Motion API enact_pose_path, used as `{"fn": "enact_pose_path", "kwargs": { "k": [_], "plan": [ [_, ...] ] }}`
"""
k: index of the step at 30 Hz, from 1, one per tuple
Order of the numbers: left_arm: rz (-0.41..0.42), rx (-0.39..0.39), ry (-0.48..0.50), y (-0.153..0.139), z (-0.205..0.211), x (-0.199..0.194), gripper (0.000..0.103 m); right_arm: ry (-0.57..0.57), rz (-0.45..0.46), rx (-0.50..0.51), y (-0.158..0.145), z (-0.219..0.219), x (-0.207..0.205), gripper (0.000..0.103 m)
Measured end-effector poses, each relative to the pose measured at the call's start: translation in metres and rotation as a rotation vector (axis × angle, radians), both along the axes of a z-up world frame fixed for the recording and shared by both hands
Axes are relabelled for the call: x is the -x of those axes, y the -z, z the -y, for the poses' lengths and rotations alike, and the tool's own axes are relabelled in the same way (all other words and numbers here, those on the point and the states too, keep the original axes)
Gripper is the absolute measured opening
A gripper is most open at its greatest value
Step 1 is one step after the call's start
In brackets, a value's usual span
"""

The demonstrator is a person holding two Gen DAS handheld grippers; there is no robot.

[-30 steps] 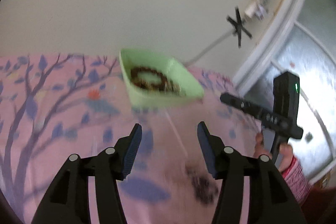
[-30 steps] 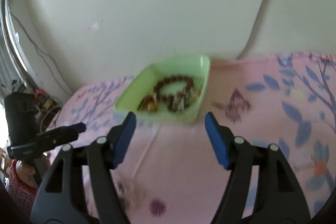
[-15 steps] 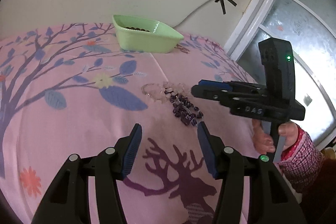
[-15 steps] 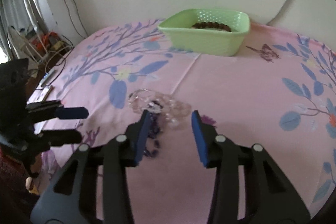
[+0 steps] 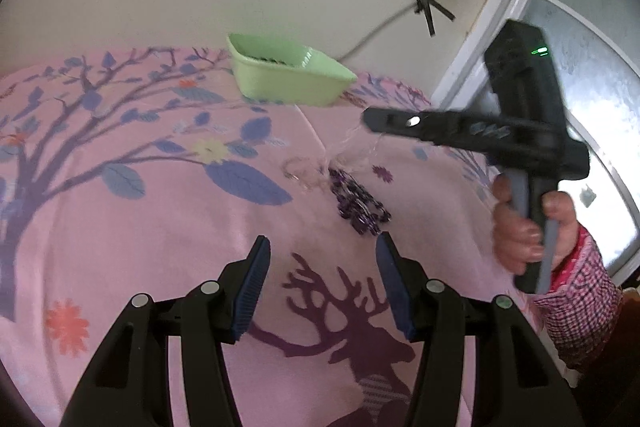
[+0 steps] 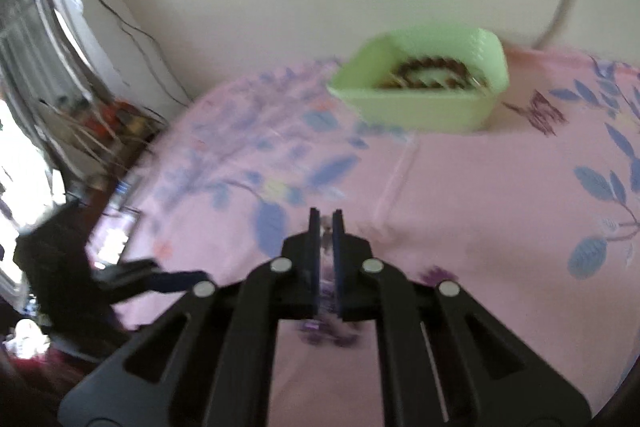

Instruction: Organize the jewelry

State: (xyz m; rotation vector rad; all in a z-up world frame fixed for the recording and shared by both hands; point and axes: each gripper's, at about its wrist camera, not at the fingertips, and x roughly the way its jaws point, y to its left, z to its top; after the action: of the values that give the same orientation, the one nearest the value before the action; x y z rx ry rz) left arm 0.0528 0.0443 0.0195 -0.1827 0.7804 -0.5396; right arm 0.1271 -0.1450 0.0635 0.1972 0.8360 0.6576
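Pink flowered cloth (image 5: 132,227) covers the table in the left wrist view, where the left gripper (image 5: 322,285) hovers with jaws apart and empty, a purple bracelet (image 5: 358,203) lies just ahead of them beside a clear bracelet (image 5: 304,173), and the right gripper (image 5: 370,121) lifts a clear strand (image 5: 352,151) near the green tray (image 5: 288,79). From the right wrist, the right gripper (image 6: 326,227) has just closed its jaws on that clear strand (image 6: 327,233), purple beads (image 6: 324,335) blur below, and the tray (image 6: 420,107) holds a brown bracelet (image 6: 430,69).
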Motion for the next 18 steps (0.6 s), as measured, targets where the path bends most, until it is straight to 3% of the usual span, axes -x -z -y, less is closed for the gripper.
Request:
{"fn": "enact_pose_path", "kwargs": {
  "k": [4, 10, 18],
  "plan": [
    [0.051, 0.018, -0.031, -0.015, -0.013, 0.009, 0.061, -0.079, 0.039, -0.041, -0.032, -0.023, 0.014, 0.006],
    [0.153, 0.001, -0.032, -0.039, -0.014, 0.033, 0.074, -0.212, 0.065, -0.095, -0.062, -0.055, 0.042, 0.006],
    [0.212, -0.036, -0.033, -0.049, -0.009, 0.045, 0.080, -0.343, 0.047, -0.148, -0.079, -0.078, 0.073, 0.006]
  ]
}}
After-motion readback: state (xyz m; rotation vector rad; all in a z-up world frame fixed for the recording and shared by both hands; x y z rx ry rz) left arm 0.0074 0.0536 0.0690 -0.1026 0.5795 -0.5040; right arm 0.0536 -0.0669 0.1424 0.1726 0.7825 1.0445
